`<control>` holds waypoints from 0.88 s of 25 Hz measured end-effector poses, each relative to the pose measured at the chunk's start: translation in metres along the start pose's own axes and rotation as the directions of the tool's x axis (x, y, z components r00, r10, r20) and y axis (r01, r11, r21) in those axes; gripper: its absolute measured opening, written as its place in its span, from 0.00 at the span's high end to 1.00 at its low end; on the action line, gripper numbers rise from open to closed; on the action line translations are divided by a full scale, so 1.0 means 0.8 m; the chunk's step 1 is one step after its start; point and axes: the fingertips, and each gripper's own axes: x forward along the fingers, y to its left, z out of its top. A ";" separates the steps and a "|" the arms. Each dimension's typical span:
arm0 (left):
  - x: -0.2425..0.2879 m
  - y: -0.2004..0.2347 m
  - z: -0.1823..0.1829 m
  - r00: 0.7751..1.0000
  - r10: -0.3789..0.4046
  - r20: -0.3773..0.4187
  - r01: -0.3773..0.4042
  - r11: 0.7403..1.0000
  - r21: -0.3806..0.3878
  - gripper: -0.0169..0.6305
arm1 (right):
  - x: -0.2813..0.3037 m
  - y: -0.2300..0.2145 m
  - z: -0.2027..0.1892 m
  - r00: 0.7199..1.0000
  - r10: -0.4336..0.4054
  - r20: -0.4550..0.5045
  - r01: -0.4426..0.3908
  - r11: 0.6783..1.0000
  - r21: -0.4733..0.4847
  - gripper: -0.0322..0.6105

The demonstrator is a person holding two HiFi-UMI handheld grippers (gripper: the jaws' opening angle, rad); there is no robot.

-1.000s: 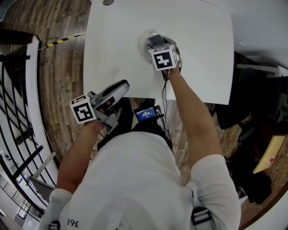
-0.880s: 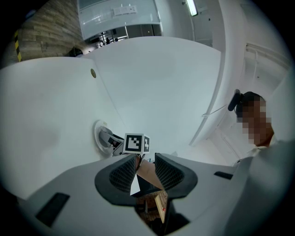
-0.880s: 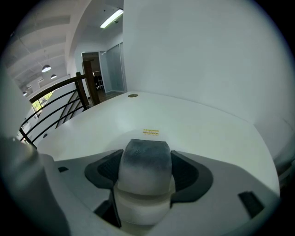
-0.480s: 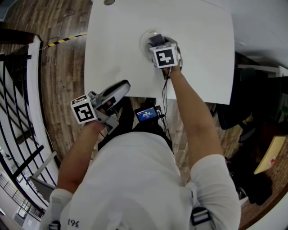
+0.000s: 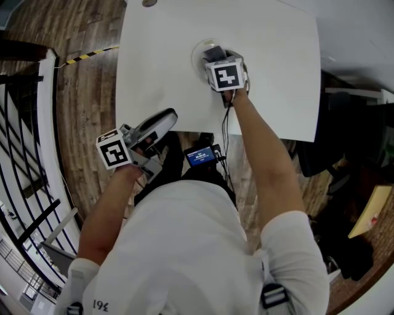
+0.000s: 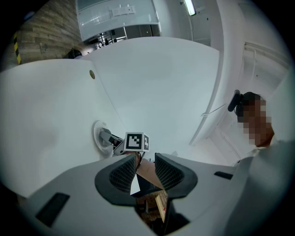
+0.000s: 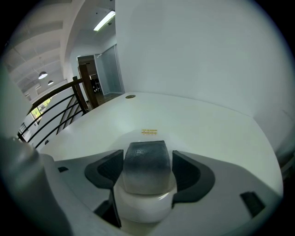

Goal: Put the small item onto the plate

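The small item (image 7: 147,161), a block that is grey on top and fades to white lower down, sits between the pads of my right gripper (image 7: 147,171), which is shut on it. In the head view this gripper (image 5: 217,59) hangs over the white plate (image 5: 198,56) at the table's far middle, and its marker cube hides most of the plate. The left gripper view shows the plate (image 6: 97,137) with the item (image 6: 105,137) above it. My left gripper (image 5: 161,119) is at the table's near edge, its jaws a narrow gap apart with nothing between them.
The white table (image 5: 271,67) carries a small round cap (image 5: 148,3) at its far edge. A wood floor and a black railing (image 5: 24,123) lie to the left. A small screen device (image 5: 198,156) hangs at the person's chest below the near edge.
My right gripper has shifted slightly farther over the plate with the item in it. The left gripper has stayed where it was.
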 end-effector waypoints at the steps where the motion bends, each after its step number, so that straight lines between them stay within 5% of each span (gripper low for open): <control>1: 0.000 0.000 0.000 1.000 0.000 0.000 0.000 1.000 0.002 0.80 | 0.000 0.001 0.001 1.000 0.004 0.004 -0.004 1.000 0.000 0.46; 22: 0.009 -0.028 0.013 0.997 -0.070 0.014 0.069 0.997 0.022 0.80 | -0.078 -0.017 0.028 0.990 -0.072 0.125 0.078 0.996 -0.039 0.46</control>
